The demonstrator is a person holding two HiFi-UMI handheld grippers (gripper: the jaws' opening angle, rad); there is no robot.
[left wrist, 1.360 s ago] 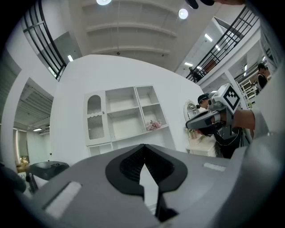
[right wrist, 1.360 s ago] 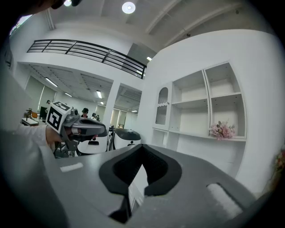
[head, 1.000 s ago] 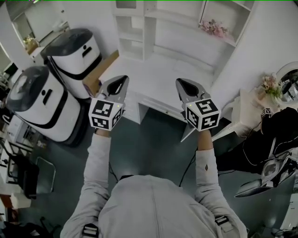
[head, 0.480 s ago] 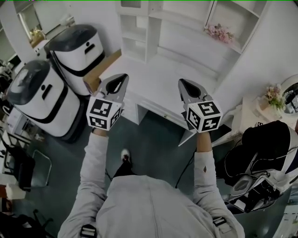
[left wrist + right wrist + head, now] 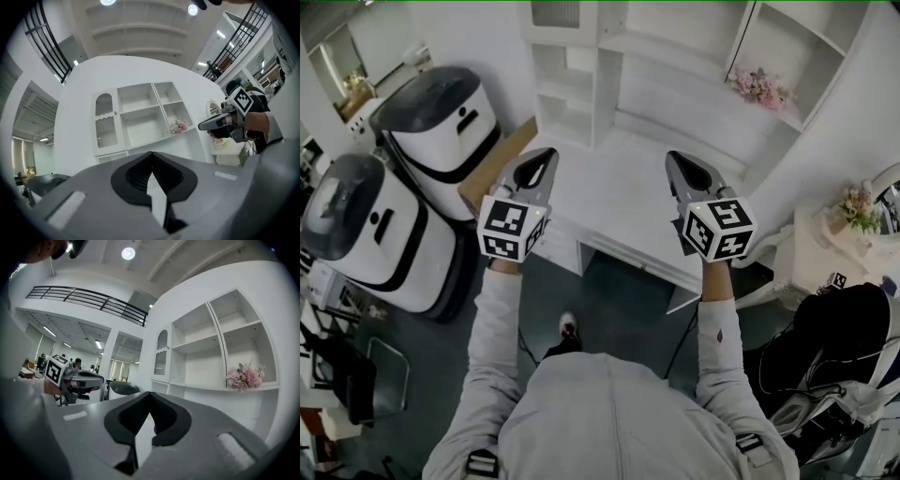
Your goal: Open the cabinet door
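A white wall unit has a desk [image 5: 619, 192], open shelves, and one narrow cabinet door [image 5: 105, 123] with an arched glass panel at its upper left. That door [image 5: 161, 357] is closed; in the head view only its lower part [image 5: 555, 11] shows at the top edge. My left gripper [image 5: 546, 156] and right gripper [image 5: 676, 159] are held level, side by side over the desk's front edge, well short of the door. Both are shut with nothing between the jaws. In the left gripper view its jaw tips [image 5: 151, 153] meet, and in the right gripper view so do its own [image 5: 150, 393].
Two white-and-black rounded machines [image 5: 441, 117] [image 5: 356, 230] stand at the left, with a cardboard sheet [image 5: 492, 169] leaning beside the desk. Pink flowers [image 5: 759, 86] sit on a right-hand shelf. A small white table with flowers [image 5: 860, 208] and a black bag [image 5: 834, 342] are at the right.
The person has stepped toward the wall unit and both grippers moved forward with them, now over the desk edge. Both stay shut.
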